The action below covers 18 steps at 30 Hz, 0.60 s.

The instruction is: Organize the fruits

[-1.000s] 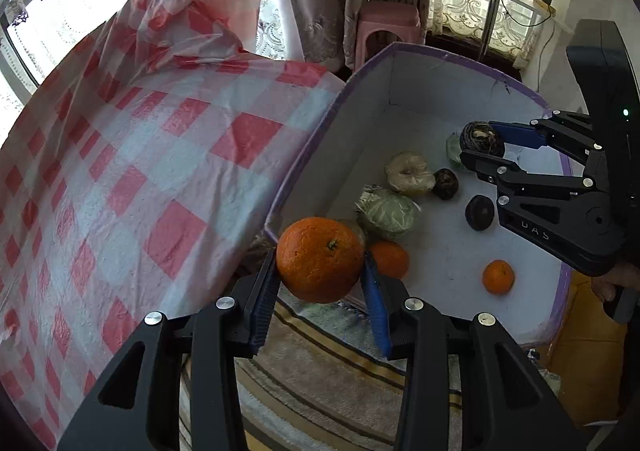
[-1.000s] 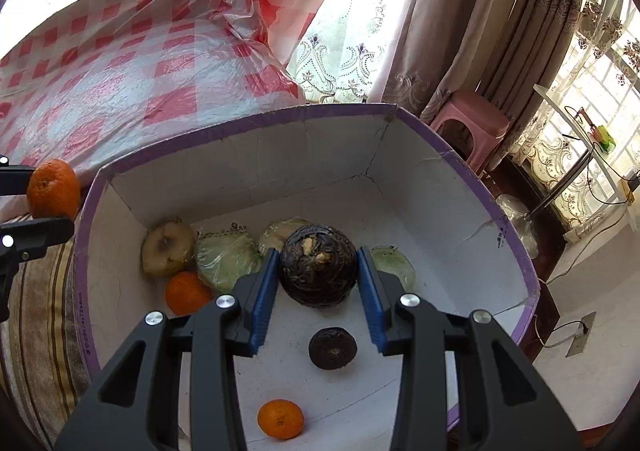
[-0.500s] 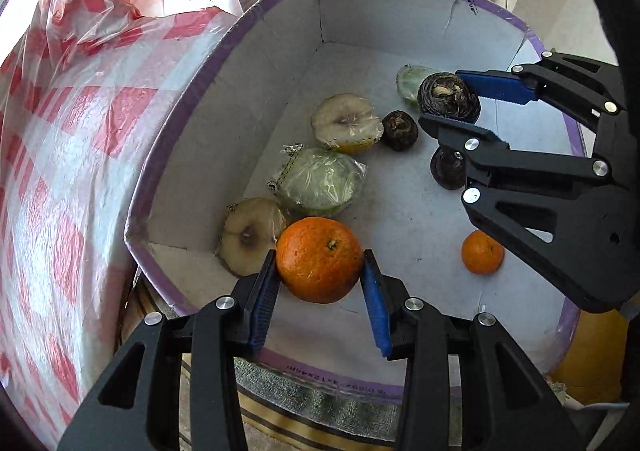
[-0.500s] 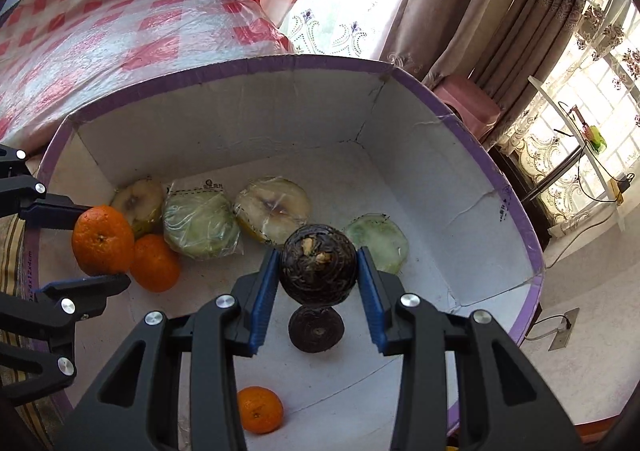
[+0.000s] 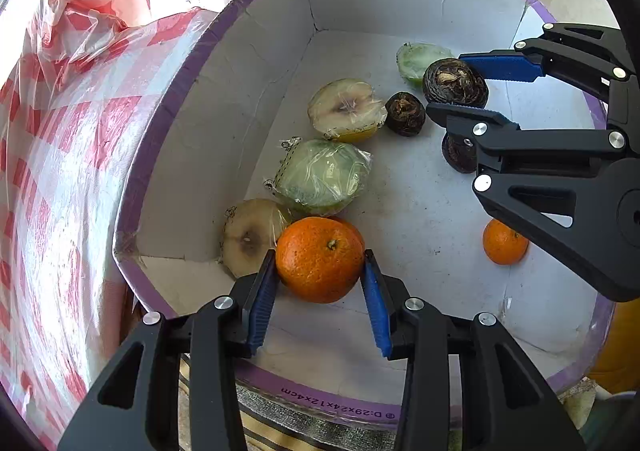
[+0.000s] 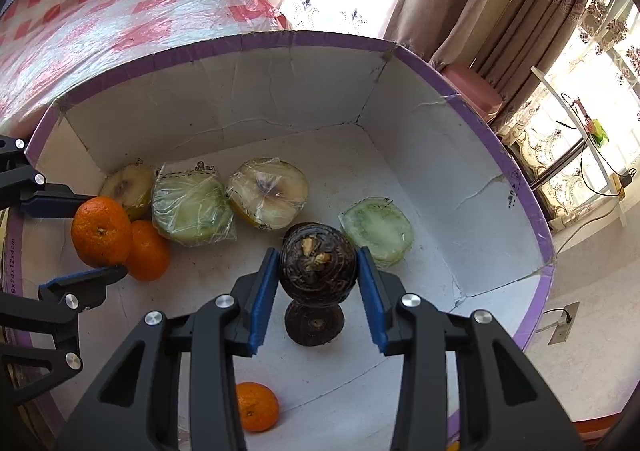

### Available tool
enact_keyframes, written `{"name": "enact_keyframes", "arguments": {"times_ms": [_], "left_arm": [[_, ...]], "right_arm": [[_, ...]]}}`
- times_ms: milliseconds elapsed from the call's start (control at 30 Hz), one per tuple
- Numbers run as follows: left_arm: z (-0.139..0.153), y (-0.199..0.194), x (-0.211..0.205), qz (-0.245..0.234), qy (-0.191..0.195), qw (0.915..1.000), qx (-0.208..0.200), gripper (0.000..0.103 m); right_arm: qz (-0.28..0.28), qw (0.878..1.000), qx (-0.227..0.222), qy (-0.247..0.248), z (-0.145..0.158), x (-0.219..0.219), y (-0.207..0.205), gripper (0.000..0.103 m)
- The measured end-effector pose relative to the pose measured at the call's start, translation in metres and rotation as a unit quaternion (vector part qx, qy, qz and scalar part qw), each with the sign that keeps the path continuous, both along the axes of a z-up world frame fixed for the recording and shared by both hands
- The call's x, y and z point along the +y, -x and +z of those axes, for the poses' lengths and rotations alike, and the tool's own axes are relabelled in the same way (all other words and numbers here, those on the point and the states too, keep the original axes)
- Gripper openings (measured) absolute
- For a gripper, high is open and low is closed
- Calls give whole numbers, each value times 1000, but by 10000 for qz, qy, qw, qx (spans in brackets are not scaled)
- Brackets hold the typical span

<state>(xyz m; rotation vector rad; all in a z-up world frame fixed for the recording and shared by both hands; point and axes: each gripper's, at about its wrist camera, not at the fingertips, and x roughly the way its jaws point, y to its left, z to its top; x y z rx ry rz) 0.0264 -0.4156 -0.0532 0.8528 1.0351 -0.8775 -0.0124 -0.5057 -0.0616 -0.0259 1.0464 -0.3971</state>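
Left wrist view: my left gripper point(image 5: 320, 283) pinches an orange point(image 5: 319, 259) over the near left part of the purple-rimmed box point(image 5: 256, 51), just beside a wrapped apple half point(image 5: 250, 237).

Right wrist view: my right gripper point(image 6: 318, 283) clamps a dark round fruit point(image 6: 318, 265), apparently above a second dark fruit point(image 6: 314, 323); a small orange point(image 6: 256, 406) lies nearer.

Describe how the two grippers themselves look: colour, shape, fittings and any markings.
Both the left hand-held gripper and the right hand-held gripper are matte black plastic frames with triangular cut-outs, round silver screw heads at the joints, and ribbed blue pads lining each finger. No cables, sleeves or readable markings show.
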Motion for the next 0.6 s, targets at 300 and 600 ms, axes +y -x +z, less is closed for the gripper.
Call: {"name": "enact_keyframes", "arguments": {"times_ms": [300, 600], "left_arm": [[-3, 5, -5, -132, 25, 9999, 15, 55], [-8, 14, -8, -186, 33, 9998, 23, 62]], "right_arm": [[8, 10000, -23, 38, 2, 1, 1, 53], [-9, 10000, -66, -43, 5, 0, 0, 61]]}}
